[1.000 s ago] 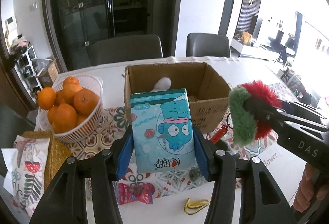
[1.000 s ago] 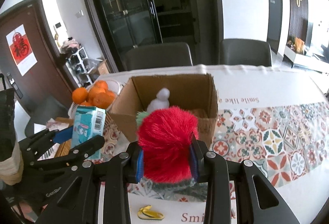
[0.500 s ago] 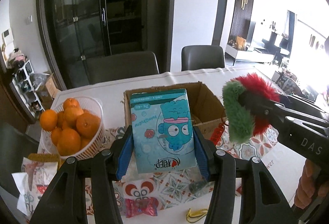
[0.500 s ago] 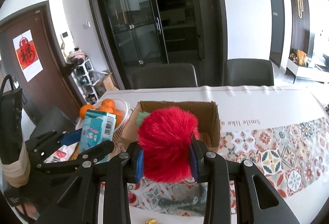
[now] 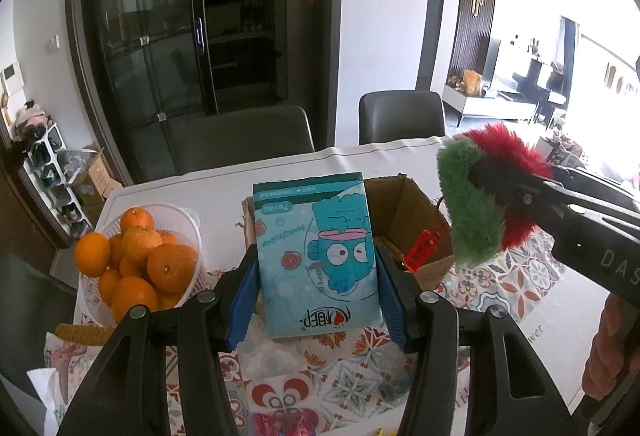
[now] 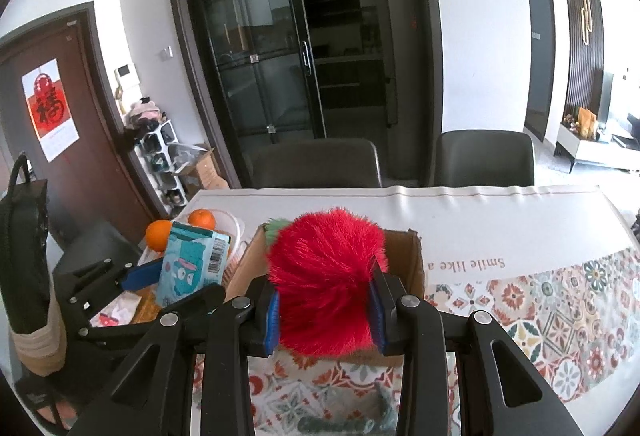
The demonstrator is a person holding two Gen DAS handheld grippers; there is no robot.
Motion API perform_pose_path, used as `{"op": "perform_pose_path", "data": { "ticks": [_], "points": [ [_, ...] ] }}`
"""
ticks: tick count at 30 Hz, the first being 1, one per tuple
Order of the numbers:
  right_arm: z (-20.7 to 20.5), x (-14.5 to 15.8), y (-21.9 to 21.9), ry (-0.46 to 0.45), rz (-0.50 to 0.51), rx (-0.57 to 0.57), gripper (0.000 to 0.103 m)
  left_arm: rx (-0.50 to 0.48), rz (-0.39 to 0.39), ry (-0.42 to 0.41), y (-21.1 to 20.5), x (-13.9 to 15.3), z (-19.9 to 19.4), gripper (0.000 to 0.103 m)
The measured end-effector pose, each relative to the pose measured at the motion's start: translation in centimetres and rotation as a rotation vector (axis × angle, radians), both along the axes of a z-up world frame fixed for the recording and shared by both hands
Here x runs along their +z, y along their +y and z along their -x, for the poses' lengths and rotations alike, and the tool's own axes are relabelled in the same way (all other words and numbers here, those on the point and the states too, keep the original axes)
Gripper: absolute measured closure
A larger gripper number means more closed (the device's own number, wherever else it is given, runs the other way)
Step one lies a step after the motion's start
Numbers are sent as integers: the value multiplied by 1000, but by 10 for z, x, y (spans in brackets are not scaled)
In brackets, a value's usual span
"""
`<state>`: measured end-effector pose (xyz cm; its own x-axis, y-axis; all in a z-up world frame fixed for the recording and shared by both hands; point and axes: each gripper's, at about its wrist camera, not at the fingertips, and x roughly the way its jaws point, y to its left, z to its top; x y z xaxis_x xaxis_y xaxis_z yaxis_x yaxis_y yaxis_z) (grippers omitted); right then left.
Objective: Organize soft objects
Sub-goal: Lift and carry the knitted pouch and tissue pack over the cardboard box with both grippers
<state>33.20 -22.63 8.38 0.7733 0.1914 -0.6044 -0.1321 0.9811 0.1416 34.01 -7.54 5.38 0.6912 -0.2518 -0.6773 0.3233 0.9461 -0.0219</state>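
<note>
- Teal soft tissue pack with a blue cartoon fish [image 5: 316, 260], upright, held above the table.
- Fluffy red-and-green plush toy [image 6: 326, 278], raised before the open brown cardboard box [image 5: 412, 214].

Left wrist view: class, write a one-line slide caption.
Left gripper holds a tissue pack before the cardboard box, beside oranges.

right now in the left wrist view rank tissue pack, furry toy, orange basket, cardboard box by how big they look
1. tissue pack, nearest the camera, so inflated
2. orange basket and furry toy, about alike
3. cardboard box, mostly hidden, probably largest really
</note>
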Motion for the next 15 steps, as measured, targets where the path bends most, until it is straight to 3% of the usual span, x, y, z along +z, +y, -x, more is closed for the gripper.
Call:
{"op": "perform_pose_path", "data": {
  "ticks": [15],
  "points": [
    [-62, -40, -6, 115, -17, 2, 68, -1, -16, 63, -9, -31, -55, 49]
  ]
}}
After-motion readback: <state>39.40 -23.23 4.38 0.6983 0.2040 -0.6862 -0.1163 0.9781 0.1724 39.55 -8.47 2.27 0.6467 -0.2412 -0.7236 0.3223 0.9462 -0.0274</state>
